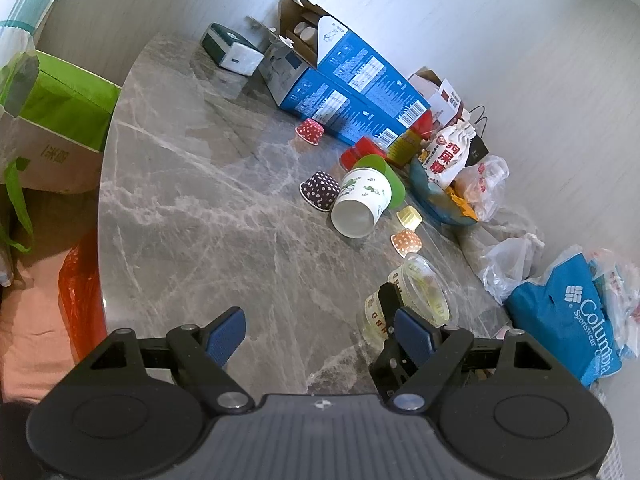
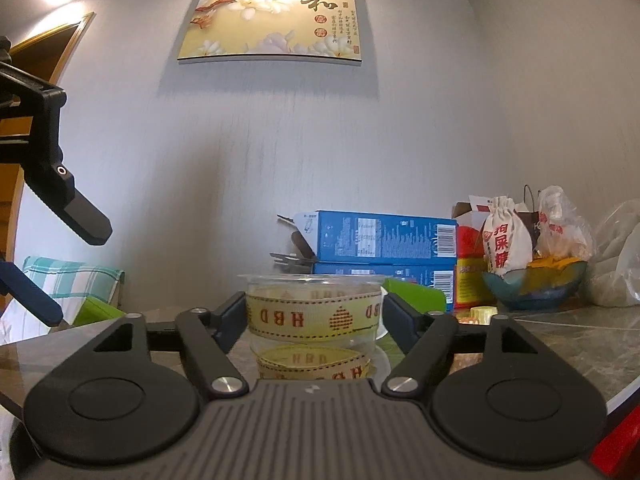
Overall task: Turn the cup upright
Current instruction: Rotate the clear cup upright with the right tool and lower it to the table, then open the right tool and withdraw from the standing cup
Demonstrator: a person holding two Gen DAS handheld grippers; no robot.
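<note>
Two grippers in view. Right gripper (image 2: 314, 316) has the clear plastic cup (image 2: 314, 312) w/ yellow "HBD" ribbon between its fingers, both pads touching the cup's sides, rim up, base on the marble table (image 2: 560, 344). Left gripper (image 1: 316, 334) hangs over the table just left of that cup, jaws spread wide, gripping nothing. Beyond the cup: white cactus-print cup (image 1: 360, 204) lying on its side, blue boxes (image 1: 360, 92) farther back by the wall.

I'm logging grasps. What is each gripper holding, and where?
Right gripper: clear cup, fingers on its side walls. Left gripper: nothing.
</note>
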